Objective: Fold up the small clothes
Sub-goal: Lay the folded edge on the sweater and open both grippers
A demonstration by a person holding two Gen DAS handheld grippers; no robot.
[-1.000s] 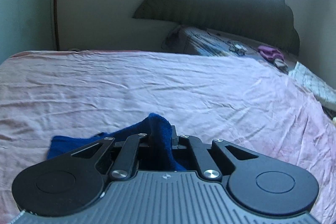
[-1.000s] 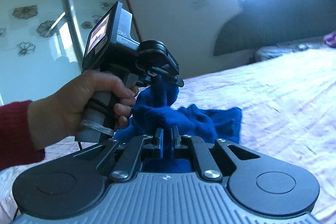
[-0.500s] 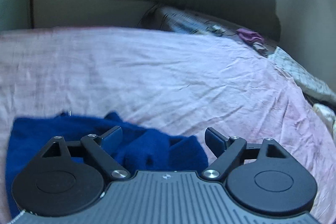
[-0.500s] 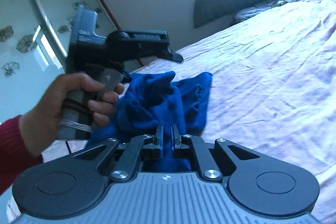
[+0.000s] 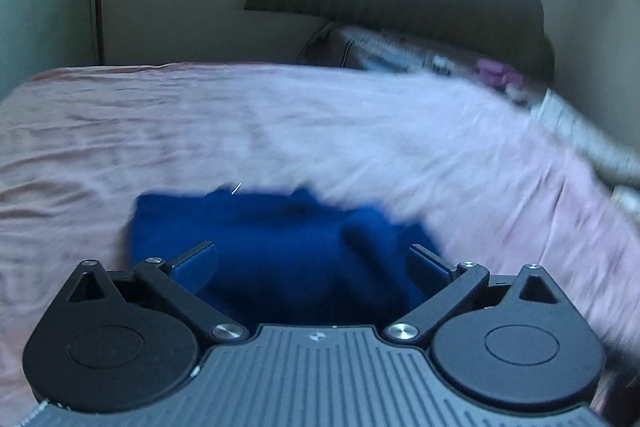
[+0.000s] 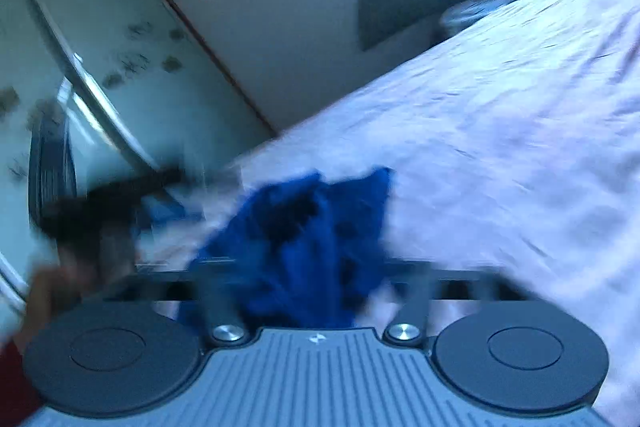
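While both sets of jaws have just been opening and stand apart, clamped on nothing, leave blue garment (image 5: 280,247) rumpled near bed (image 5: 360,131) front edge; back left gripper (image 5: 312,263) and right gripper (image 6: 308,279) clear, then regrip corners, flatten first.

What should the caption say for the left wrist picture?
Open left tongs hover above a crumpled blue cloth on the pink bedsheet.

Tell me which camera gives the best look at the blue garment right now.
The left wrist view. There the blue garment lies spread on the pink bedsheet, seen from above with most of its outline visible. The right wrist view shows it rumpled, smeared by motion blur and partly cut off by the gripper's own body.
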